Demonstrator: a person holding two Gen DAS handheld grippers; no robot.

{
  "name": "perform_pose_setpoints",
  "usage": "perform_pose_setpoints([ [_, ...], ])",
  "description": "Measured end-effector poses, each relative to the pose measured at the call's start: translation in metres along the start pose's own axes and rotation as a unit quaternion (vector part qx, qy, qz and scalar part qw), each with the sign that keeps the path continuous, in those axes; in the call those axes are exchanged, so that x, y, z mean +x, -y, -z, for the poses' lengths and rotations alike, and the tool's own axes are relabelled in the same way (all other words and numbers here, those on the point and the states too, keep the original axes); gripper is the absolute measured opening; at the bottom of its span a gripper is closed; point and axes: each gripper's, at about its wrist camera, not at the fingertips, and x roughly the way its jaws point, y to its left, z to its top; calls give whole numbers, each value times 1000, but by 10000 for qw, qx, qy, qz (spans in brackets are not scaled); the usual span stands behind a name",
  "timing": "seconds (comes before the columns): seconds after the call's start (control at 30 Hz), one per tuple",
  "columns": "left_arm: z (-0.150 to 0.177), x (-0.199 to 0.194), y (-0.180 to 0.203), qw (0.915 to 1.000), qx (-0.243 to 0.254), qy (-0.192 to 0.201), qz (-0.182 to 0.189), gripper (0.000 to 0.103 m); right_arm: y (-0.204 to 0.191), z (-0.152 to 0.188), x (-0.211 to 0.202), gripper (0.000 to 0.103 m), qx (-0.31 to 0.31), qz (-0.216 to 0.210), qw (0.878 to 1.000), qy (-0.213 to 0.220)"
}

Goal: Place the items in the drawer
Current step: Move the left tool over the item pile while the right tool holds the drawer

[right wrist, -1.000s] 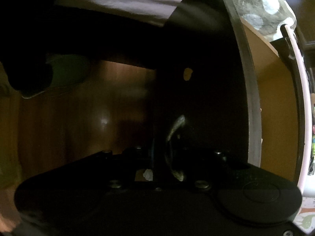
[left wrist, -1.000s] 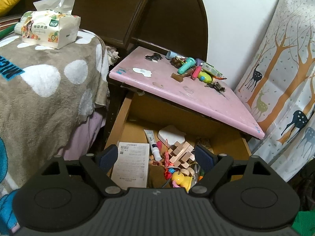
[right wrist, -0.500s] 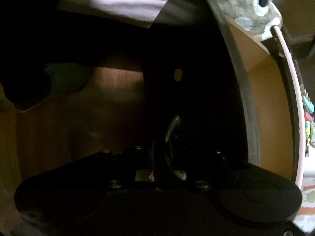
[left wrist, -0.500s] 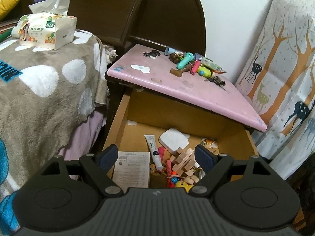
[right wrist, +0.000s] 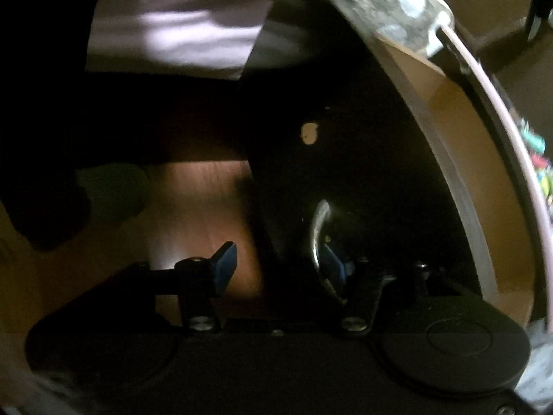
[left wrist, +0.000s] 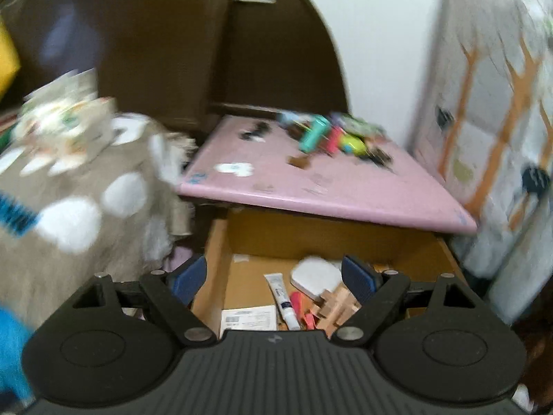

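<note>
The left gripper (left wrist: 274,278) hangs empty at the bottom of its frame, blue pads spread wide, looking into the open drawer (left wrist: 217,263) at lower centre. Inside lie a white tube (left wrist: 281,299), a printed paper (left wrist: 249,317), a white flat piece (left wrist: 316,276) and wooden blocks (left wrist: 333,307). Above, mid-frame, the pink tabletop (left wrist: 328,190) carries a cluster of small toys (left wrist: 331,136) toward its far edge; a spotted blanket (left wrist: 69,207) with a tissue pack (left wrist: 65,124) fills the left, a deer-print curtain (left wrist: 501,121) the right. Only the right wrist view shows the drawer's dark front (right wrist: 345,173) from outside: the right gripper (right wrist: 280,264) at lower centre has its fingers spread, one pad (right wrist: 333,264) just behind the metal handle (right wrist: 316,235), the other out over the wooden floor (right wrist: 200,207). Half a second ago that gripper was clamped on the handle; it has since let go. The left view is now blurred and has shifted, so that the drawer sits lower in the frame than before.
</note>
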Motion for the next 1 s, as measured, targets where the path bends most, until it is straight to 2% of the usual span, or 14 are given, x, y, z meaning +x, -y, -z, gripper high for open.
perform_pose_setpoints([
  [0.07, -21, 10, 9, 9996, 196, -56, 189, 86, -4, -1, 3, 65, 69, -62, 10000, 8],
  [0.1, -32, 15, 16, 9991, 343, -42, 252, 86, -7, -1, 4, 70, 47, -62, 10000, -3],
  [0.2, -62, 38, 35, 9973, 698, 83, 198, 86, -14, 0, 7, 77, -57, -55, 10000, -12],
  [0.5, -113, 118, 75, 9932, 1157, 20, 112, 86, -19, 3, 13, 78, -60, -41, 9999, 109],
  [0.67, -126, 154, 89, 9911, 1332, -19, 12, 86, -20, 2, 14, 78, -8, -24, 10000, 94],
  [0.77, -134, 176, 92, 9908, 1353, -85, -31, 75, -20, -1, 14, 78, 17, -26, 10000, 41],
  [0.9, -143, 205, 96, 9890, 1464, -172, -121, 71, -21, -2, 14, 79, -20, -19, 10000, 1],
  [1.0, -150, 227, 97, 9878, 1531, -239, -167, 61, -22, -1, 15, 80, -55, -19, 10000, -7],
])
